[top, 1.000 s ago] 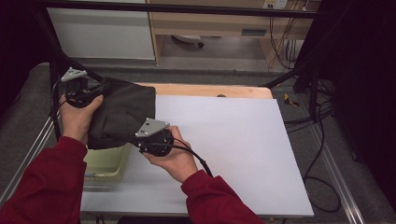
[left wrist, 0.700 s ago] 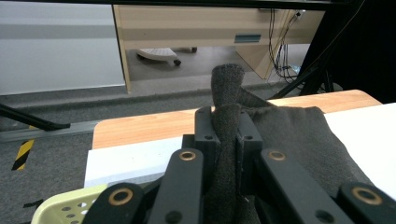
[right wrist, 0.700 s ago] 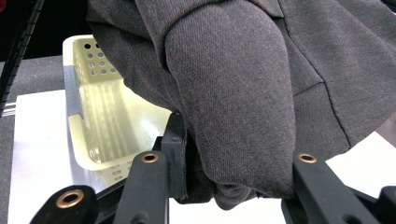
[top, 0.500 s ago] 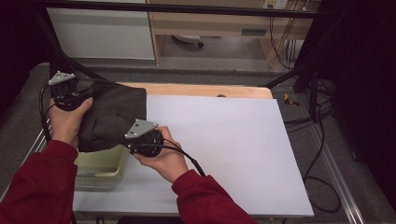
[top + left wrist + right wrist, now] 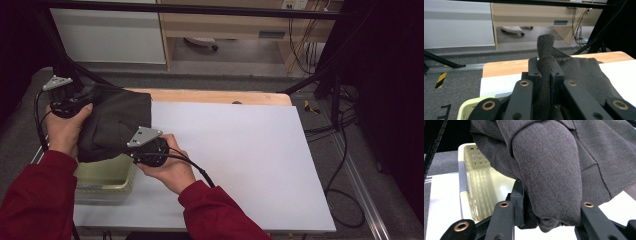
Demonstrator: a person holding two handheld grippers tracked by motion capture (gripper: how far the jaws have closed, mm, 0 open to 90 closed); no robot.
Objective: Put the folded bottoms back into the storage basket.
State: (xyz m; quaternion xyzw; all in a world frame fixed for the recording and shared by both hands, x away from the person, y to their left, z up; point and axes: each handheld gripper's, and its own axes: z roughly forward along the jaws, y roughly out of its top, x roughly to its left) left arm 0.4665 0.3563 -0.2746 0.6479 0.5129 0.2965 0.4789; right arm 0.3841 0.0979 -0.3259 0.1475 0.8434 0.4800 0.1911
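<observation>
High view: both hand-held grippers, left [image 5: 62, 102] and right [image 5: 148, 150], each clamping the dark cloth [image 5: 117, 122], have carried it leftward over the green basket [image 5: 107, 182], suggesting imminent deposit.

The dark grey woven cloth garment [image 5: 554, 170] looks matt and finely ribbed; under it, the pale green perforated basket [image 5: 471, 180] seems smooth, slightly glossy plastic.

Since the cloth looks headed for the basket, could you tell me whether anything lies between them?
Nothing visible does. The dark cloth, held by the left gripper and the right gripper, hangs right over the pale green basket, whose visible inside looks bare, though the cloth hides part of it.
</observation>
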